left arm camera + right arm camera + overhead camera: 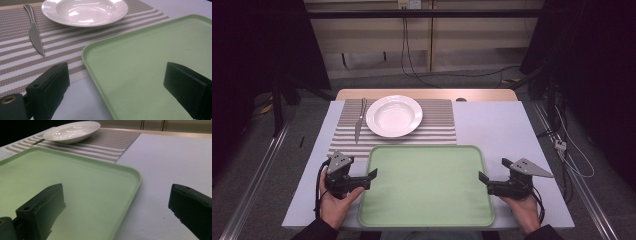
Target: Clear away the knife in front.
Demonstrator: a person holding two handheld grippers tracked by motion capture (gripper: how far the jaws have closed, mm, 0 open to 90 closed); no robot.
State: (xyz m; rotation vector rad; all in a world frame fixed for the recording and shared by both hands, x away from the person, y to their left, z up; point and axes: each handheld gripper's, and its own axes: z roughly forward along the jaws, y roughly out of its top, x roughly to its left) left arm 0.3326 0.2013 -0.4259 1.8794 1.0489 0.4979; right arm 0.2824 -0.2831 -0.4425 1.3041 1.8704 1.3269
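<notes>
An empty pale green tray lies at the near middle of the table. Behind it a white deep plate and a steel knife to its left rest on a striped placemat. My left gripper is open and straddles the tray's left rim, and my right gripper is open astride the right rim. The left gripper view has the open jaws of the left gripper over the tray, with the plate and knife beyond. The right gripper is open above the tray.
The white tabletop has bare room right of the placemat and tray. A wooden strip borders its far edge. Cables trail on the dark floor behind, and metal rails run along both sides.
</notes>
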